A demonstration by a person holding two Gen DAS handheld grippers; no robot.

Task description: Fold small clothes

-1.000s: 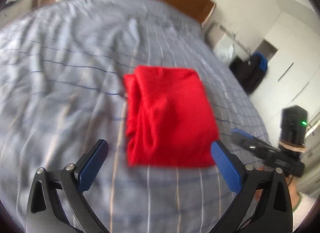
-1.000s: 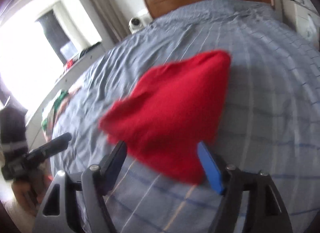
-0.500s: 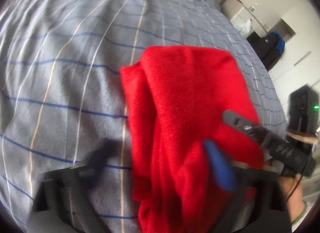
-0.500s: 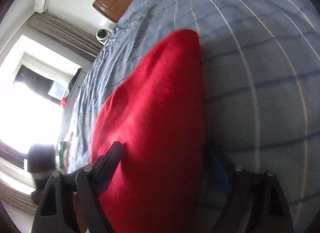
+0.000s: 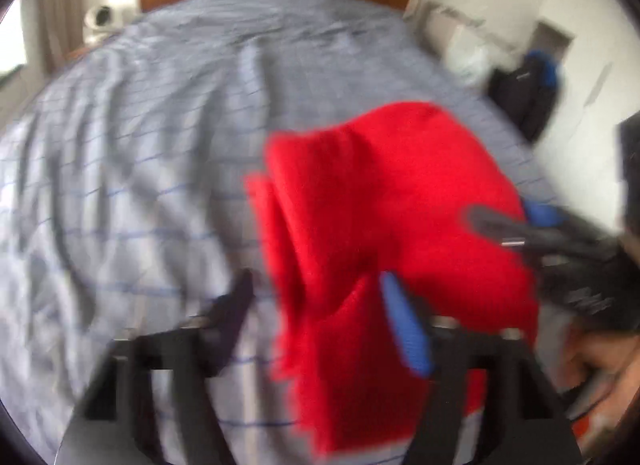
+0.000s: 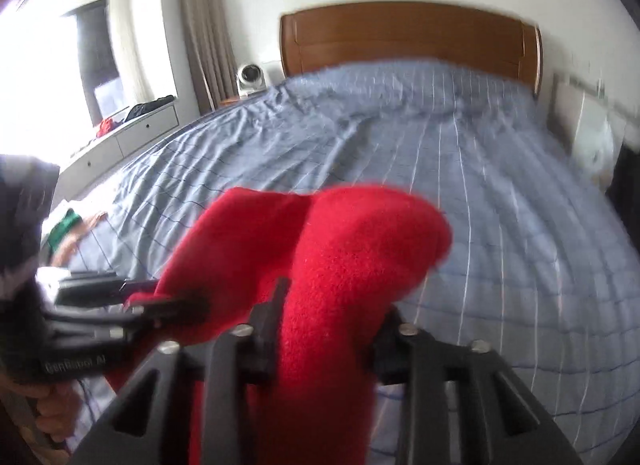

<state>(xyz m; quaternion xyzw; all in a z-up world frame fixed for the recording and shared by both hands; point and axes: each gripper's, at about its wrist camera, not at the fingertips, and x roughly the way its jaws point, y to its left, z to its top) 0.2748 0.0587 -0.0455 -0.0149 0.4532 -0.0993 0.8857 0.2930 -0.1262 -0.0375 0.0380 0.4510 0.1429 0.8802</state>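
While both hand-held grippers lift the folded red garment (image 6: 340, 265) off the bed (image 6: 500, 205) — right hand-held gripper (image 6: 326, 329) clamped on it and closing, left hand-held gripper (image 5: 316, 305) opening around its edge — next, set it aside flat.

Both tongs are built of matte black angular frames with triangular cut-outs and small round silver screw heads along their upper bars. The left tongs (image 5: 316, 305) carry a bright blue pad on one of their fingers (image 5: 404, 329) and a dark one on the other, while the right tongs (image 6: 324, 313) show black fingers (image 6: 268, 317). The left tool's black body bears pale lettering, partly legible, reading roughly "GenRobot AI".
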